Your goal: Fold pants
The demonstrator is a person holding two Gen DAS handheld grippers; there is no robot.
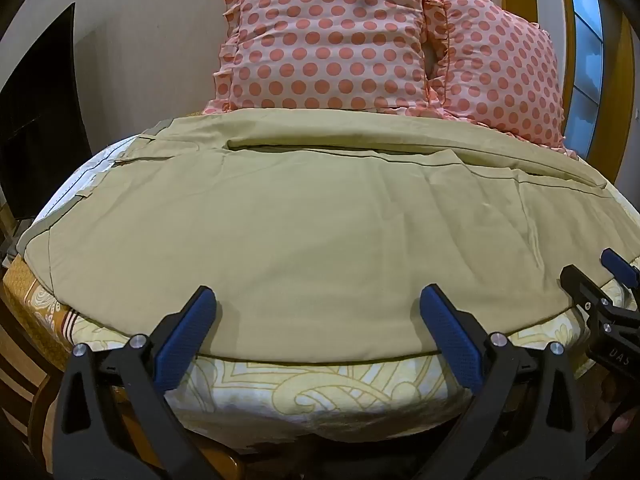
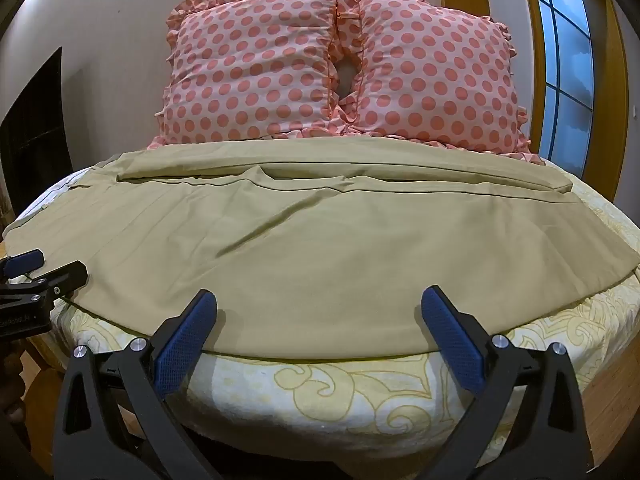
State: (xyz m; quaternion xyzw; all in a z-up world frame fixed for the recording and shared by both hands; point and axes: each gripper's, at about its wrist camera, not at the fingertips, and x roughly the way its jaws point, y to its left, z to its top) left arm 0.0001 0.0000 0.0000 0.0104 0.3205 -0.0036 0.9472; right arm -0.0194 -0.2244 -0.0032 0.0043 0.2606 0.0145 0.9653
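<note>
Khaki pants [image 1: 304,216] lie spread flat across the bed, waistband at the left, legs running to the right, one leg folded over the other. They also show in the right wrist view [image 2: 320,248]. My left gripper [image 1: 318,300] is open, its blue pads just above the pants' near edge. My right gripper [image 2: 319,304] is open too, over the near edge farther right. The right gripper shows at the right edge of the left wrist view [image 1: 600,276]. The left gripper shows at the left edge of the right wrist view [image 2: 44,268].
Two pink polka-dot pillows [image 1: 332,40] [image 2: 256,68] stand against the wall behind the pants. The bed has a yellow patterned sheet [image 1: 320,388] [image 2: 340,396]. A window [image 2: 564,60] is at the right, a dark opening [image 1: 36,112] at the left.
</note>
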